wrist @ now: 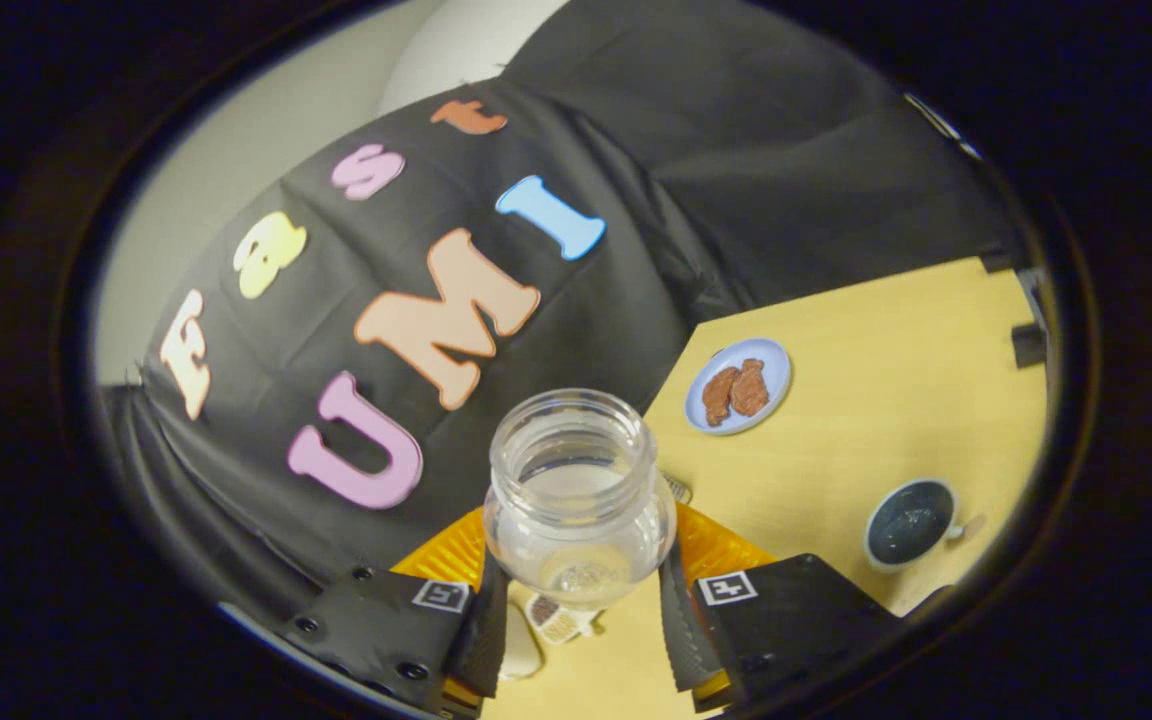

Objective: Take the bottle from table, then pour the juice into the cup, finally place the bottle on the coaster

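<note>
Your gripper has its jaws pinching the clear, round-bodied glass bottle — one finger presses each side of the bottle's lower body. The bottle is uncapped, its wide threaded mouth facing the camera, and you can see through it; a trace of bubbly liquid sits at the bottom. The whole scene is tilted, so the bottle is held off the yellow wooden surface, not resting on it.

Behind the bottle, just beyond the fingers, an orange ribbed disc — probably the coaster — lies flat on the surface, partly hidden by the bottle and fingers. A small white object with a brown pattern shows between the fingers below the bottle; you cannot tell what it is.

Further out on the surface, a pale blue round plate carries two brown pieces of food. Well apart from it sits a white cup with a dark inside, upright, with a handle sticking out to the side. The cup is off to the right of the fingers, clear of the bottle.
</note>
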